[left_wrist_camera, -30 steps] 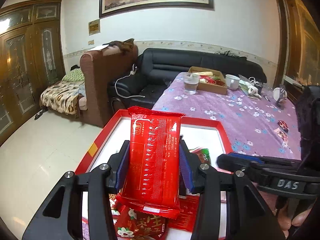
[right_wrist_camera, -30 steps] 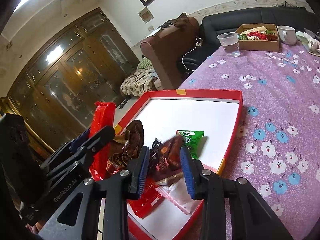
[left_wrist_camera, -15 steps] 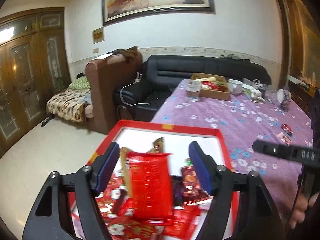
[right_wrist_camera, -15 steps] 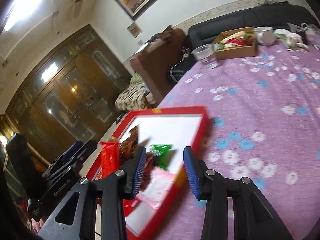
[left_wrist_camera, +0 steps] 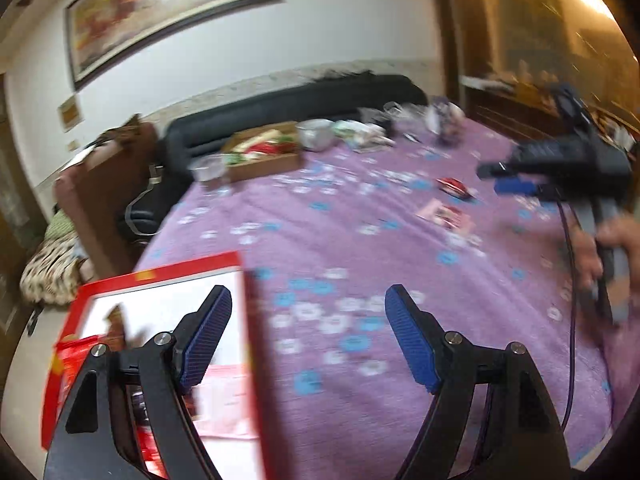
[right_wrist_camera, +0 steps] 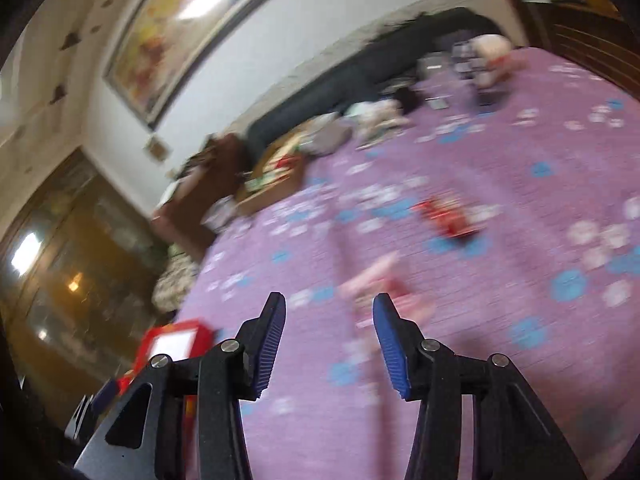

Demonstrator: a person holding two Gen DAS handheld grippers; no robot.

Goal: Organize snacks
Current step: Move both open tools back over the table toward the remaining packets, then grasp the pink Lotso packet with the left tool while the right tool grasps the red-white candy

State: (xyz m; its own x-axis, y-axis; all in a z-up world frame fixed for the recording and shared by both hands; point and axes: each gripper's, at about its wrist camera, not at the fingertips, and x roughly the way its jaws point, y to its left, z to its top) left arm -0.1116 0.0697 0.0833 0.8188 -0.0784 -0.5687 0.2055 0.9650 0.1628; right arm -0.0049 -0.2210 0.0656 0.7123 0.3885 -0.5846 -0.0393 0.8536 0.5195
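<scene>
Purple flowered counter (left_wrist_camera: pixel 360 248) carries a red wrapped snack (right_wrist_camera: pixel 444 216), long axis slanting toward lower right. Both hand-held grippers are empty, jaws opening: left hand-held gripper (left_wrist_camera: pixel 308 340) wide, right hand-held gripper (right_wrist_camera: pixel 329 340) narrower.

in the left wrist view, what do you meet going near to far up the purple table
red tray → pink snack packet → red snack packet → cardboard box of snacks → white cup → black sofa

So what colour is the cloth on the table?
Purple tablecloth with blue and white flowers; the left wrist view shows it best.
</scene>
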